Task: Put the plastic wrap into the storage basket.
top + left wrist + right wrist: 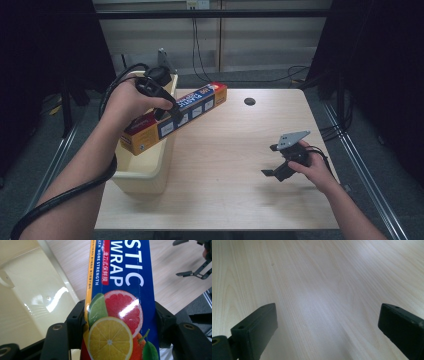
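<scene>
My left gripper [167, 107] jaws pinch the plastic wrap box [175, 117] across its width near mid-length — it's tilted in the air over the cream bin [150, 172], far end toward the desk [225, 165]. Probably light, stiff cardboard, glossy so could slip or swing; a mid-length hold keeps it balanced. My right gripper [272, 172] jaws spread wide, nothing between, low over the desk.

A pale wooden table [240, 165] bears a round dark hole [249, 101] near its far edge.
</scene>
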